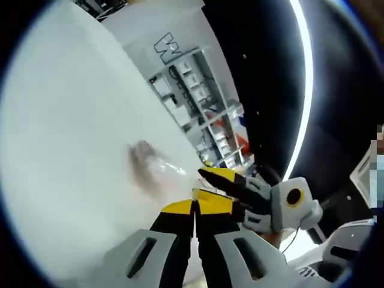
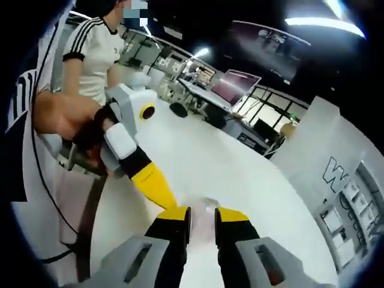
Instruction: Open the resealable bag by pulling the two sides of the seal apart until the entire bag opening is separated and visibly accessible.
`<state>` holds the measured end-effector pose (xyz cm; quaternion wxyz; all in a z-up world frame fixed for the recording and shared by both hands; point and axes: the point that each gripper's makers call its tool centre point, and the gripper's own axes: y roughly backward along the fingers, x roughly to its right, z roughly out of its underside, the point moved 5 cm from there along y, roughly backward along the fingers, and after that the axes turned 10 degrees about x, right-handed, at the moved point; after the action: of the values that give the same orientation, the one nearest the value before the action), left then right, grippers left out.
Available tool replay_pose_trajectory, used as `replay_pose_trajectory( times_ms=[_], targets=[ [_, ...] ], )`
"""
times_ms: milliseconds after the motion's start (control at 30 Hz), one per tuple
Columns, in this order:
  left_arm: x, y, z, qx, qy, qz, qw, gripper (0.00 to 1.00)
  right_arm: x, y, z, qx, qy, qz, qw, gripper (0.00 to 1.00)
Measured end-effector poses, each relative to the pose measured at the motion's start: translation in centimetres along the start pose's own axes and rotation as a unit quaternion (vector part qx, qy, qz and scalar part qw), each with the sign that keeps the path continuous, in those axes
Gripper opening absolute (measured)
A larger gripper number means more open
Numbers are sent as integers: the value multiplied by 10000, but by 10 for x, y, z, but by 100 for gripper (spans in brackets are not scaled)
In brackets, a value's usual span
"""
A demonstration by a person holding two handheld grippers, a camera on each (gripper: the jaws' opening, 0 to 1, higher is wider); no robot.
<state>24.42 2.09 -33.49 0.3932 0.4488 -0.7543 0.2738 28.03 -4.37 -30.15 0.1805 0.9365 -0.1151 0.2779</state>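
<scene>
In the left gripper view the clear resealable bag (image 1: 153,167) hangs as a blurred, glossy film just past my left gripper (image 1: 195,204). Its yellow-tipped jaws are pressed together on the bag's near edge. My right gripper (image 1: 211,175) reaches in from the right, its yellow fingers beside the left tips. In the right gripper view my right gripper (image 2: 204,214) holds its jaws a narrow gap apart, with pale bag film (image 2: 207,208) in that gap. Whether the film is pinched is unclear. The left gripper's yellow finger (image 2: 157,187) slants in from the upper left and ends beside the right gripper's left jaw.
A large white table (image 2: 228,162) lies under both grippers. A person in a white T-shirt (image 2: 99,51) stands at its side, one hand (image 2: 63,117) on the left gripper. Shelving with boxes (image 1: 204,102) and a laptop (image 2: 233,85) stand beyond the table.
</scene>
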Motion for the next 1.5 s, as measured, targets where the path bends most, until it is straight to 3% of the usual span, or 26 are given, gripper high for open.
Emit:
replay_pose_trajectory(
  times_ms=[200,300,400,467,667,800,833,867,933,1000,1067,1133,1167,1200,1267,1300,1367,1500],
  targets=[
    [-3,0,1,-80,-272,-42,9996,1,12,-10,18,-370,409,466,9974,10],
    [-4,1,0,-119,-443,-59,9989,1,21,-8,15,29,25,808,9967,0],
    [-5,0,-1,-154,-793,-143,9966,1,35,-4,8,407,-212,1235,9913,0],
    [4,0,-1,-146,-1010,-172,9946,1,39,-2,0,643,-352,1337,9883,0],
    [8,-3,-9,-52,-1364,-226,9904,1,44,-4,-5,721,-315,1523,9852,0],
    [8,-7,-19,226,-1601,-143,9867,3,51,-4,-5,687,-463,1567,9842,0],
    [9,-9,-22,297,-1747,-74,9841,5,52,-4,-5,696,-512,1557,9840,0],
    [11,-10,-26,416,-1835,-80,9821,15,53,-5,-4,674,-541,1534,9844,0],
    [12,-11,-34,609,-2220,-101,9731,33,53,-5,-4,676,-621,1474,9848,0],
    [13,-11,-38,611,-2608,-140,9633,37,55,-4,-4,699,-680,1458,9845,0],
    [16,-12,-41,595,-3135,-137,9476,42,57,-3,-3,689,-692,1473,9843,0],
    [18,-15,-43,547,-3794,-173,9234,53,60,-1,-4,739,-739,1498,9832,0],
    [19,-16,-43,528,-3992,-159,9152,57,62,0,-5,749,-758,1511,9828,0],
    [21,-18,-43,465,-4370,-162,8981,61,63,1,-5,755,-764,1531,9824,0],
    [24,-21,-42,427,-4827,-121,8747,64,66,3,-6,815,-765,1585,9810,0],
    [26,-22,-41,402,-4929,-51,8691,64,68,4,-7,820,-774,1601,9806,0],
    [29,-24,-41,487,-4950,55,8675,64,70,5,-7,818,-754,1626,9804,0],
    [31,-26,-43,531,-4893,147,8704,65,78,10,-7,824,-716,1696,9795,0]
  ],
)
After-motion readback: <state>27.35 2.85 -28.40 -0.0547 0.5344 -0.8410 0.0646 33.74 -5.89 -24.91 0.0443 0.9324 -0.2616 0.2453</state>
